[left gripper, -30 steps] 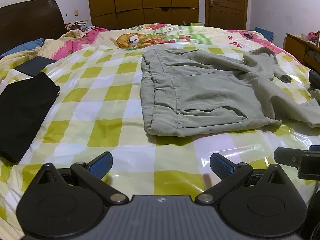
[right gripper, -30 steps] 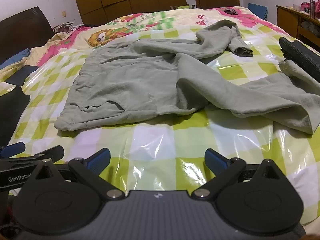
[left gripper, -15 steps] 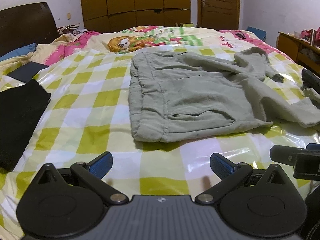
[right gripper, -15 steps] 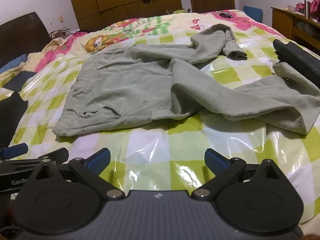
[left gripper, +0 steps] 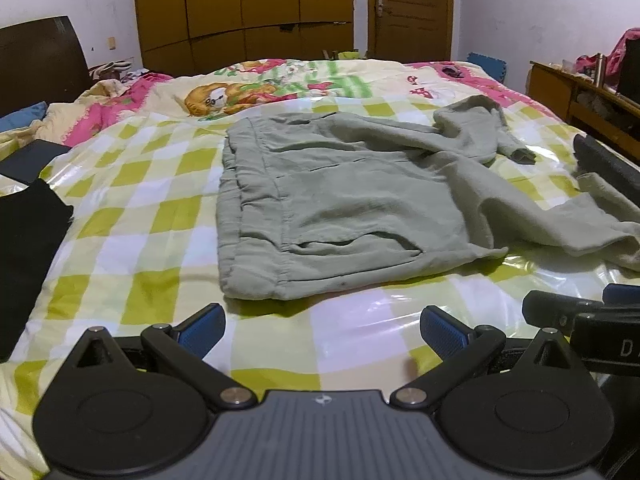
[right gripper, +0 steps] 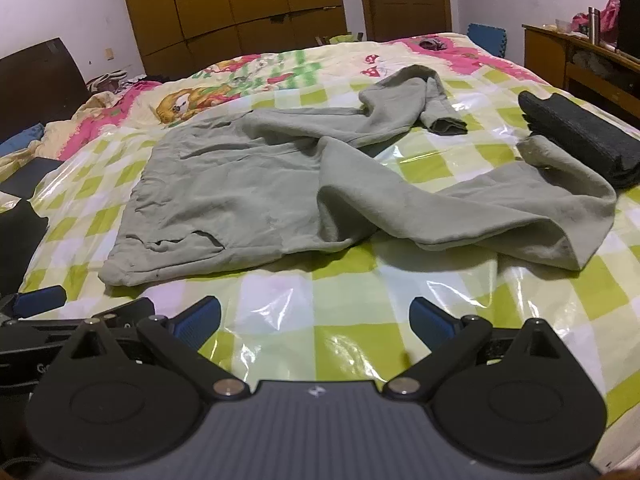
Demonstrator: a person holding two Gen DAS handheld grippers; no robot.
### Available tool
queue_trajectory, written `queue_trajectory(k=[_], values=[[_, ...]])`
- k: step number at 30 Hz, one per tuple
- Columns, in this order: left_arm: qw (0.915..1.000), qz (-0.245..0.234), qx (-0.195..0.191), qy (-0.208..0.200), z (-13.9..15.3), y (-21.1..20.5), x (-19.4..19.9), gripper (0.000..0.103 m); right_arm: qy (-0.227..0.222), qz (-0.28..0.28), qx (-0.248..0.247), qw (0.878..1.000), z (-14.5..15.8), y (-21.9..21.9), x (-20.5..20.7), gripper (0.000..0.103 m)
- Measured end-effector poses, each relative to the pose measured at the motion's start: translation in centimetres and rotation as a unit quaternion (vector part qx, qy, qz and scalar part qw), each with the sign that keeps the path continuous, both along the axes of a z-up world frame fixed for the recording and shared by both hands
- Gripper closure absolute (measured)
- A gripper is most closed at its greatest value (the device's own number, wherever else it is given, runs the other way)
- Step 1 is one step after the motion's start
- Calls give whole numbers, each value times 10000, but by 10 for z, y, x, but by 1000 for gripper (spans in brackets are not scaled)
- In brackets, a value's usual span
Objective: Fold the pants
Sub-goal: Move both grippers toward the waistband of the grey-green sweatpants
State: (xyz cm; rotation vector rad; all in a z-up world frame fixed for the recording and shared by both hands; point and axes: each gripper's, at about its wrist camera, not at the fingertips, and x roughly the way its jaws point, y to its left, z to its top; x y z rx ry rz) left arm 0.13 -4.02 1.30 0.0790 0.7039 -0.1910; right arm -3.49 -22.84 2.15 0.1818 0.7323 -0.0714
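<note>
Grey-green pants (left gripper: pixel 344 208) lie spread on the yellow-green checked bed cover (left gripper: pixel 132 216), waistband to the left, legs crumpled to the right. They also show in the right wrist view (right gripper: pixel 248 188), one leg bent back at the far side, the other reaching right. My left gripper (left gripper: pixel 322 330) is open and empty, low over the cover just in front of the waistband corner. My right gripper (right gripper: pixel 314 320) is open and empty, in front of the near leg. Neither touches the pants.
A black garment (left gripper: pixel 24 256) lies at the left edge of the bed. A folded dark garment (right gripper: pixel 580 140) lies at the right, touching a pant leg end. A wooden desk (left gripper: pixel 576 92) stands right of the bed, a wardrobe (left gripper: pixel 244 12) behind.
Both grippers have pulled back and risen slightly, so the pants look farther off and more of the room shows. The pants have not moved. Both grippers stay open.
</note>
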Motion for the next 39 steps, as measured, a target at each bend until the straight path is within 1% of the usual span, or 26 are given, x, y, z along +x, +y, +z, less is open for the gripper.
queue_trajectory(k=[5, 9, 13, 19, 39], values=[[9999, -66, -124, 40, 0, -3, 2, 0, -1, -43, -64, 10000, 2, -1, -6, 4], [9999, -78, -104, 23, -1, -4, 1, 0, 28, -42, -84, 10000, 1, -1, -5, 4], [9998, -35, -184, 36, 0, -3, 1, 0, 10, -20, -133, 9999, 1, 1, -6, 4], [9998, -92, -161, 32, 1, -4, 1, 0, 17, -95, -92, 9999, 2, -2, -6, 4], [9999, -21, -151, 53, -3, 0, 2, 0, 94, 1, -76, 9999, -4, 1, -3, 4]])
